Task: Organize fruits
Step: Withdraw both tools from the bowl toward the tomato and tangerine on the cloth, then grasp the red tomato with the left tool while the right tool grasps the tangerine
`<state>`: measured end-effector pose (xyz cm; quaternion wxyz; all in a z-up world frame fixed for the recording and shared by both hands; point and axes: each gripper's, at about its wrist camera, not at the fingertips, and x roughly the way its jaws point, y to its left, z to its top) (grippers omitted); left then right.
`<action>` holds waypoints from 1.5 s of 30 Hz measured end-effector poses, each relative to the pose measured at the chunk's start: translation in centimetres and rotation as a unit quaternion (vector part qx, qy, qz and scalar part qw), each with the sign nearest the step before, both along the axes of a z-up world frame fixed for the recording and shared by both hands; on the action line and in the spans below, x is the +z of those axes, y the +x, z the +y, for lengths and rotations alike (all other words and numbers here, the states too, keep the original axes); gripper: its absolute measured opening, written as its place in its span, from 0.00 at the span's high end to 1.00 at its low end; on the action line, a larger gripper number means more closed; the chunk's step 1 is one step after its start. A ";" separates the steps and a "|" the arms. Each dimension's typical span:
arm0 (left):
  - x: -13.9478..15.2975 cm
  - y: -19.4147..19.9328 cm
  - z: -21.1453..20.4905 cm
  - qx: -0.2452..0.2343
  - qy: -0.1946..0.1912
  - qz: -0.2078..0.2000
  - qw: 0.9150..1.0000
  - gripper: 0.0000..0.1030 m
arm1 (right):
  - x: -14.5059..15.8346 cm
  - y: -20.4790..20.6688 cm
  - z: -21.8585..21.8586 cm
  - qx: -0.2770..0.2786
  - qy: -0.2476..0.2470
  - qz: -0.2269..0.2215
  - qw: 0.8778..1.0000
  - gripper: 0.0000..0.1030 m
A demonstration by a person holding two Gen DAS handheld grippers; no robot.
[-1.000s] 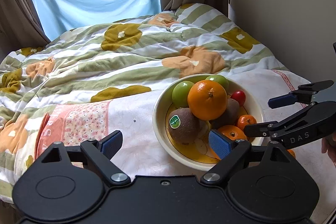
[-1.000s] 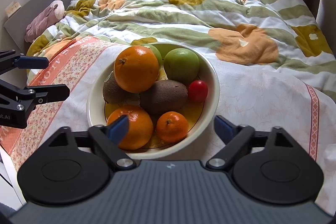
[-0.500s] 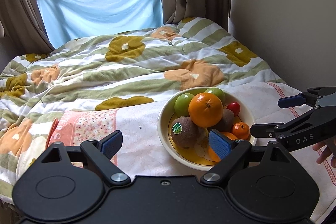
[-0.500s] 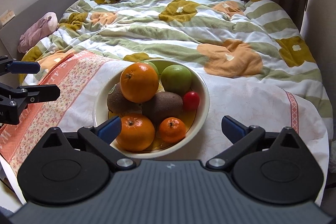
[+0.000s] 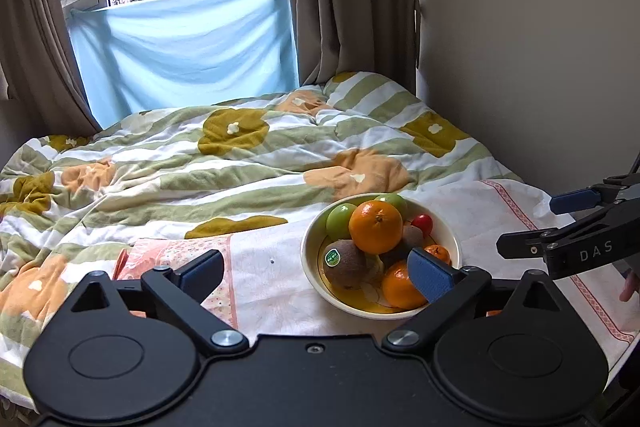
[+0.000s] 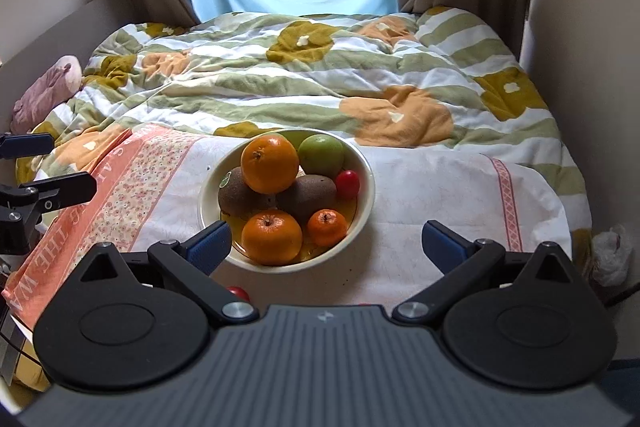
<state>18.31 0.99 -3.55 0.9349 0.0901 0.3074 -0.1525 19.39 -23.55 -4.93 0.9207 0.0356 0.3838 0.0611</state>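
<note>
Both tongs have drawn back from the bowl (image 6: 366, 211), which sits smaller on the cloth-covered bench, piled with fruit. Left tongs (image 5: 316, 273) and right tongs (image 6: 326, 241) gape wide, empty; sorting looks finished.

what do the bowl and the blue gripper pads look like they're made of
Bowl: looks like glazed ceramic, cream and glossy with a smooth thick rim and a yellow painted inside; hard plastic is possible.
Pads of the right gripper: matte blue, soft-looking, probably rubber or foam, set on black plastic-looking arms.
</note>
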 end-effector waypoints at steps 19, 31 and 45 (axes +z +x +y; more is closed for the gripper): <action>-7.5 -2.4 -2.2 -0.040 -0.042 0.082 0.995 0.03 | -5.6 -6.1 -0.6 -0.093 0.001 0.036 0.995 0.00; -12.6 -0.8 -6.7 0.025 -0.032 0.119 0.992 0.35 | -9.7 -4.0 -2.8 -0.044 0.009 0.045 0.998 0.00; -14.8 0.8 -8.7 0.063 -0.018 0.131 0.989 0.64 | -12.1 -1.5 -3.7 0.013 0.016 0.064 0.998 0.07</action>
